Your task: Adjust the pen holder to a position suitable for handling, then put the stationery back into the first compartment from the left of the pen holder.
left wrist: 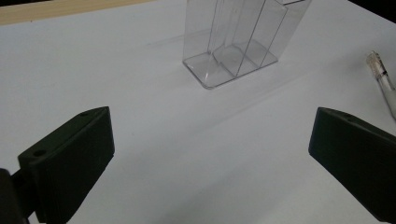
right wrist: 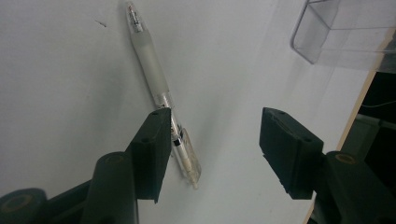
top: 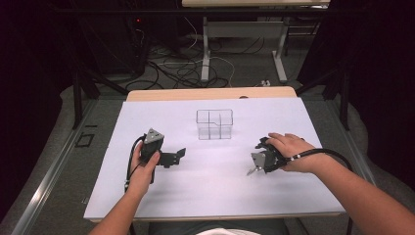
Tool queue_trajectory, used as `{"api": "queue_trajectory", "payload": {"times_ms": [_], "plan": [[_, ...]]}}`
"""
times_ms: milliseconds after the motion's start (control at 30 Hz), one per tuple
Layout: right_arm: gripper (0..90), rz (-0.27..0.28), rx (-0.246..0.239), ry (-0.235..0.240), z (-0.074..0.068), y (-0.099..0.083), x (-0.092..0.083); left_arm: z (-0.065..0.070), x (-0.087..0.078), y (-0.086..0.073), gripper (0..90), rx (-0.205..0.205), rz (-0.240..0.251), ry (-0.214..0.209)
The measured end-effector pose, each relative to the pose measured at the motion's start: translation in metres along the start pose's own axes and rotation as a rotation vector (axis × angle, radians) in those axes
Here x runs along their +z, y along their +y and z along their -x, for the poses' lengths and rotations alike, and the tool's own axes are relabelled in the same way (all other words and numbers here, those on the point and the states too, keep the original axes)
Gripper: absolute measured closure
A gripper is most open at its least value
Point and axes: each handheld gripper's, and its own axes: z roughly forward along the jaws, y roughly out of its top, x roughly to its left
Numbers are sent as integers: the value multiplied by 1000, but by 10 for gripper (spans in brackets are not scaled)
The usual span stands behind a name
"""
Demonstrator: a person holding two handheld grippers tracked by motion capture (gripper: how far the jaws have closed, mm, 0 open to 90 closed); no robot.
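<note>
Black jaws of the right hand-held gripper (right wrist: pixel 212 149) stand wide apart and hold nothing; the left jaw tip touches the clear pen (right wrist: pixel 159 91), which lies flat on the white table (top: pixel 215 191) near its right edge. The pen lies against the inner face of that jaw and not centred in the gap.

Judged step: grasp the pen for placement in the clear divided holder (top: pixel 214 124). To do it well, shift the right hand-held gripper sideways until the barrel lies midway between the jaws, lower until the jaw tips nearly meet the table surface, then close across the frosted grip section, where slip is least likely. A grasp near the clip end may let the pen pivot.

The left hand-held gripper (top: pixel 178 155) rests toward the left edge, jaws wide apart and empty, aimed at the holder. The holder stands upright near the centre of the table, closer to the far edge, well apart from both grippers; its compartments appear empty.

Nothing lies between pen and holder. The holder is light and unsecured; the left hand-held gripper could steady it during insertion.
</note>
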Motion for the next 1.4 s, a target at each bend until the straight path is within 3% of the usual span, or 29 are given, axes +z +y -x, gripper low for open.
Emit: {"api": "queue_trajectory", "payload": {"times_ms": [100,133,167,200,233,367,400,500,733,767,867,900,1133,1267,1300,1367,1400], "plan": [[484,5,11,19,1,0,1,0,0,0,1,-10,6,-2],[504,-31,-19,55,5,2,-1,0,0,0,1,-10,6,-2],[510,9,4,31,2,1,1,1,0,0,1,-15,14,1],[510,9,4,31,2,1,1,0,0,0,1,-15,13,2],[551,4,-8,47,4,1,2,0,0,0,1,-15,13,2],[573,0,-34,78,8,1,2,0,1,-1,1,-20,12,5],[603,14,-54,70,9,1,5,0,1,-1,1,-19,12,6],[627,-1,-75,121,14,3,6,0,0,-1,1,-21,13,5],[670,5,-80,152,13,6,10,-1,-1,-2,1,-16,9,10],[671,-5,-87,197,14,7,11,-1,-1,-2,1,-18,10,11],[677,3,-87,198,13,6,14,-1,-2,-2,1,-27,9,13],[676,-14,-105,231,13,7,15,-1,-2,-2,1,-25,10,14],[682,-13,-158,245,8,8,24,-1,-1,-2,1,-10,7,15],[699,0,-156,226,5,8,26,-1,-1,-2,1,-10,7,12],[703,-2,-160,250,6,9,27,-1,-1,-2,1,-10,7,13],[706,-2,-162,253,5,9,27,-2,-1,-2,1,-9,1,11],[706,28,-152,198,2,8,29,-2,-2,-2,1,-10,0,12]]}}
